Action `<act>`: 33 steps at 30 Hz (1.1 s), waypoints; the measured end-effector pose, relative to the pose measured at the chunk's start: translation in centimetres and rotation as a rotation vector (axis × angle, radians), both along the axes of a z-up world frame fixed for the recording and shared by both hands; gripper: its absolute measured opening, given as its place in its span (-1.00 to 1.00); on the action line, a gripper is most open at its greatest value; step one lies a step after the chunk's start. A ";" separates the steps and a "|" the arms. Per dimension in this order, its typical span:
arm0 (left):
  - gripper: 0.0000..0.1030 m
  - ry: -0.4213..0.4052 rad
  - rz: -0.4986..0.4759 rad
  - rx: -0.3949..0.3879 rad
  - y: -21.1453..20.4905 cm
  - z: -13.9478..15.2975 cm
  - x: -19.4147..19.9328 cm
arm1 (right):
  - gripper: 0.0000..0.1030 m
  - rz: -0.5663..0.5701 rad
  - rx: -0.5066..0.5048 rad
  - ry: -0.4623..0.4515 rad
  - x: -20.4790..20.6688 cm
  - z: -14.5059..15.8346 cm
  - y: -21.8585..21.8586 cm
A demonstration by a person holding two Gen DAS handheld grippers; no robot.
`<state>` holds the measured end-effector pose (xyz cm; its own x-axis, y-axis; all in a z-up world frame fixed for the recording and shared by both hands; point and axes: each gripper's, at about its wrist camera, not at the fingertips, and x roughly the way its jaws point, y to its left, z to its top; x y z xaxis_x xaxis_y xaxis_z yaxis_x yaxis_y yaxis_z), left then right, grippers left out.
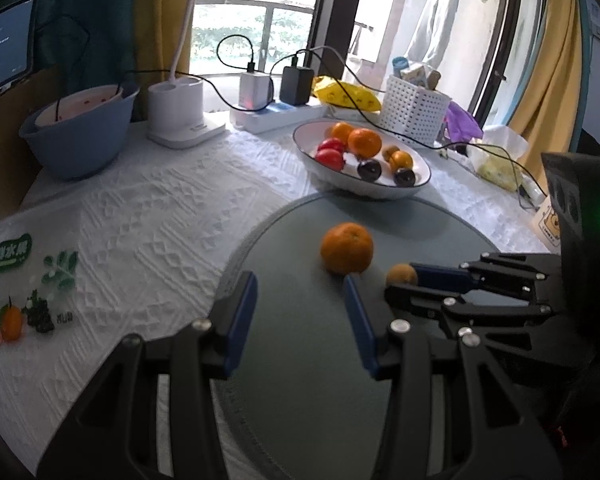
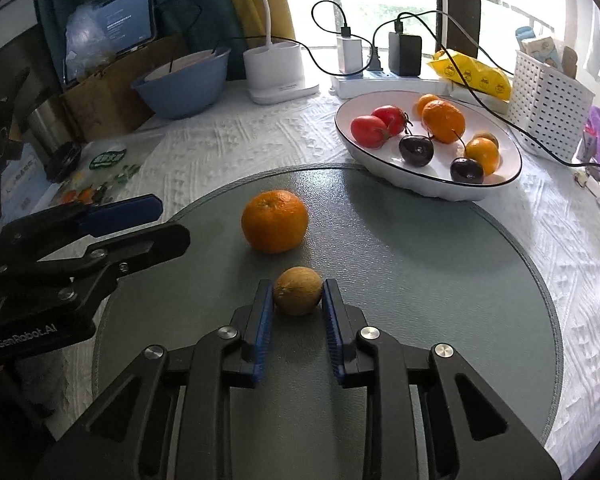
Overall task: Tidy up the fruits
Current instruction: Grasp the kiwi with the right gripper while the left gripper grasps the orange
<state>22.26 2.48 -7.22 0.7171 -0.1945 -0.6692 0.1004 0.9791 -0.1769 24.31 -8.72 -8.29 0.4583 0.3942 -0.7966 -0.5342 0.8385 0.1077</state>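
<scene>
A large orange (image 1: 346,247) (image 2: 275,221) sits on the round grey mat (image 1: 300,380) (image 2: 420,272). A small brownish-yellow fruit (image 2: 298,290) (image 1: 401,275) lies just in front of it, between the pads of my right gripper (image 2: 297,294) (image 1: 400,280), which is shut on it. My left gripper (image 1: 300,300) (image 2: 168,220) is open and empty, just short of the orange. A white oval plate (image 1: 380,190) (image 2: 440,188) behind the mat holds oranges, red tomatoes, dark plums and small yellow fruits.
A blue bowl (image 1: 76,132) (image 2: 184,84), a white lamp base (image 1: 178,114) (image 2: 274,70), a power strip with chargers (image 1: 276,110) (image 2: 380,76), a white perforated basket (image 1: 414,110) (image 2: 548,96) and cables line the back. A printed fruit bag (image 1: 16,288) lies at left.
</scene>
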 end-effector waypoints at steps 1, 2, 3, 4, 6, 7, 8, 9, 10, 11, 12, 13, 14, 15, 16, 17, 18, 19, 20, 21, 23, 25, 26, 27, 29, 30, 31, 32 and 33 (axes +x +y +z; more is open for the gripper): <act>-0.09 0.000 -0.003 0.003 -0.2 0.0 0.1 | -0.49 -0.002 0.003 -0.002 0.0 0.1 -0.1; -0.09 0.000 -0.006 0.007 -0.4 0.1 0.1 | -0.49 -0.004 0.003 -0.006 0.0 0.1 -0.3; -0.09 0.000 -0.010 0.010 -0.7 0.1 0.2 | -0.49 -0.007 0.004 -0.009 0.0 0.2 -0.4; -0.09 0.000 -0.013 0.012 -0.8 0.1 0.3 | -0.49 -0.011 0.005 -0.011 0.1 0.2 -0.7; -0.09 0.000 -0.022 0.017 -1.3 0.2 0.5 | -0.48 -0.024 0.011 -0.013 0.2 0.3 -1.3; -0.09 0.000 -0.028 0.017 -1.6 0.2 0.6 | -0.48 -0.033 0.014 -0.013 0.3 0.3 -1.7; -0.08 0.000 -0.034 0.016 -1.9 0.2 0.8 | -0.48 -0.040 0.017 -0.012 0.4 0.3 -2.1; -0.08 0.000 -0.040 0.015 -2.1 0.2 0.8 | -0.48 -0.048 0.023 -0.012 0.5 0.4 -2.5; -0.04 -0.001 -0.046 0.015 -2.3 0.2 0.9 | -0.48 -0.055 0.027 -0.014 0.6 0.4 -2.9; 0.08 -0.001 -0.052 0.017 -2.6 0.2 1.0 | -0.48 -0.062 0.031 -0.016 0.6 0.5 -3.3; 0.18 -0.002 -0.057 0.017 -2.9 0.2 1.1 | -0.48 -0.067 0.033 -0.017 0.7 0.5 -3.5; 0.24 -0.004 -0.060 0.015 -3.0 0.3 1.2 | -0.48 -0.073 0.037 -0.017 0.8 0.5 -3.8; 0.24 -0.003 -0.062 0.017 -3.2 0.3 1.3 | -0.48 -0.078 0.042 -0.016 0.9 0.5 -4.1; 0.24 -0.001 -0.062 0.023 -3.4 0.2 1.5 | -0.48 -0.081 0.047 -0.013 0.9 0.4 -4.3; 0.24 0.002 -0.059 0.030 -3.5 0.2 1.7 | -0.48 -0.083 0.054 -0.010 1.0 0.4 -4.5; 0.24 0.008 -0.056 0.036 -3.6 0.1 2.0 | -0.48 -0.086 0.065 -0.004 1.2 0.3 -4.8; 0.24 0.013 -0.055 0.040 -3.7 0.0 2.2 | -0.48 -0.088 0.074 -0.002 1.2 0.3 -4.9; 0.24 0.017 -0.054 0.045 -3.8 -0.1 2.4 | -0.48 -0.089 0.079 -0.004 1.3 0.3 -5.0; 0.24 0.022 -0.053 0.051 -3.9 -0.2 2.6 | -0.48 -0.088 0.082 -0.005 1.3 0.3 -5.1; 0.24 0.027 -0.051 0.060 -4.0 -0.4 2.9 | -0.48 -0.086 0.086 -0.003 1.4 0.3 -5.1; 0.24 0.039 -0.050 0.075 -4.1 -0.6 3.2 | -0.48 -0.087 0.093 0.001 1.6 0.3 -5.3; 0.24 0.049 -0.046 0.089 -4.3 -0.9 3.7 | -0.48 -0.090 0.099 0.003 1.9 0.2 -5.5; 0.24 0.053 -0.047 0.092 -4.4 -0.9 3.9 | -0.48 -0.094 0.104 0.004 2.1 0.3 -5.6; 0.24 0.052 -0.049 0.097 -4.4 -1.0 4.1 | -0.48 -0.097 0.107 0.007 2.2 0.3 -5.8; 0.22 0.050 -0.054 0.114 -4.6 -1.0 4.4 | -0.48 -0.101 0.119 0.018 2.6 0.2 -6.1; 0.22 0.050 -0.055 0.120 -4.7 -1.0 4.6 | -0.48 -0.103 0.124 0.023 2.7 0.2 -6.2; 0.16 0.053 -0.058 0.119 -4.8 -1.1 4.8 | -0.48 -0.106 0.130 0.029 2.8 0.2 -6.3; -0.05 0.057 -0.060 0.120 -4.9 -1.2 5.0 | -0.48 -0.109 0.137 0.038 2.9 0.1 -6.4; -0.09 0.063 -0.063 0.122 -4.9 -1.3 5.2 | -0.48 -0.109 0.140 0.041 3.0 0.1 -6.4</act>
<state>27.47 -2.44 -8.51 0.6620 -0.1524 -0.7339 0.1552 0.9858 -0.0647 27.26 -15.15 -8.18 0.4726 0.4522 -0.7564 -0.4337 0.8665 0.2470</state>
